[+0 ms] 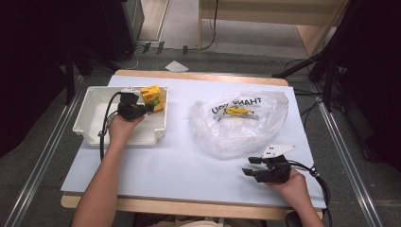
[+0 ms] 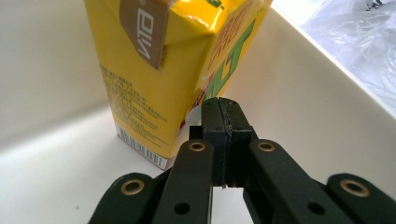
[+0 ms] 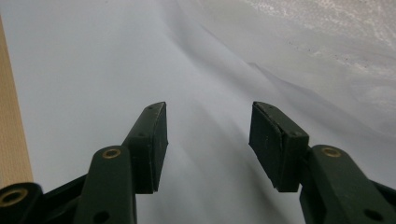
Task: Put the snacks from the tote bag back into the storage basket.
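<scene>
A yellow drink carton stands upright in the far right corner of the white bin. My left gripper is inside the bin, its jaws shut with nothing between them, tips just short of the carton's lower corner. A clear plastic bag with black lettering and a yellow item inside lies at the table's middle right. Near the front right edge, my right gripper hovers open over the white table cover, just in front of the bag.
The table cover spreads between bin and bag. The wooden table edge runs at the left of the right gripper view. Stands and cables crowd the floor beyond the table.
</scene>
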Demonstrator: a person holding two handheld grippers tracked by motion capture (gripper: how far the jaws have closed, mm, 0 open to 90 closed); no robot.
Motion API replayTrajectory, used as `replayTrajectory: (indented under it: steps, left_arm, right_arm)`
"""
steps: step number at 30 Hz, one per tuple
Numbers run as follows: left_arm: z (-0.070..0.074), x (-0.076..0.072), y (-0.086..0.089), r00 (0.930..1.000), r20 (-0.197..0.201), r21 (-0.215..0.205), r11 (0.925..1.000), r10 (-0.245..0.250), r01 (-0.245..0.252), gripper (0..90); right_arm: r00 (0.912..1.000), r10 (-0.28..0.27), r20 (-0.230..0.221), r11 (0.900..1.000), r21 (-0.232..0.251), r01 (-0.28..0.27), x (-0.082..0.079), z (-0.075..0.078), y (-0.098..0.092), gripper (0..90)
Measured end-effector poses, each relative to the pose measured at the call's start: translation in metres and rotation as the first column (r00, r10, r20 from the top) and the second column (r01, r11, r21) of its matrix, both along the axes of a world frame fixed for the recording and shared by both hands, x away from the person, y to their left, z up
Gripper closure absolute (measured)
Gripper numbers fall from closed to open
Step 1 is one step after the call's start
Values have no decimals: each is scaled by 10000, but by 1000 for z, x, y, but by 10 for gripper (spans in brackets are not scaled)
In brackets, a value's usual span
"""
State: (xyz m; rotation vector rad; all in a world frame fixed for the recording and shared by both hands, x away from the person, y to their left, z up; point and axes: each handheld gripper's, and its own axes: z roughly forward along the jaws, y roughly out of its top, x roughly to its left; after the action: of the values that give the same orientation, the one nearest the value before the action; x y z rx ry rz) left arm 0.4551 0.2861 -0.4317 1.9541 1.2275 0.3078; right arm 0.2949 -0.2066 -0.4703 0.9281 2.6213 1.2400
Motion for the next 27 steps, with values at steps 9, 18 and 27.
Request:
replayTrajectory:
  steps: [9,18,27]
  left_arm:
    - [0,1,8,9998,-32,-160,9996,212,-212,900]
    - [-1,3,14,9992,-61,-173,9990,401,-402,900]
    - [-2,5,14,9982,-146,0,9983,590,-590,900]
  right_arm:
    - [9999,-63,-92,9998,184,65,2,0,-1,475]
    - [9997,-115,-194,9992,372,122,2,1,-2,474]
    - [9999,-71,-150,9991,411,77,2,2,-3,474]
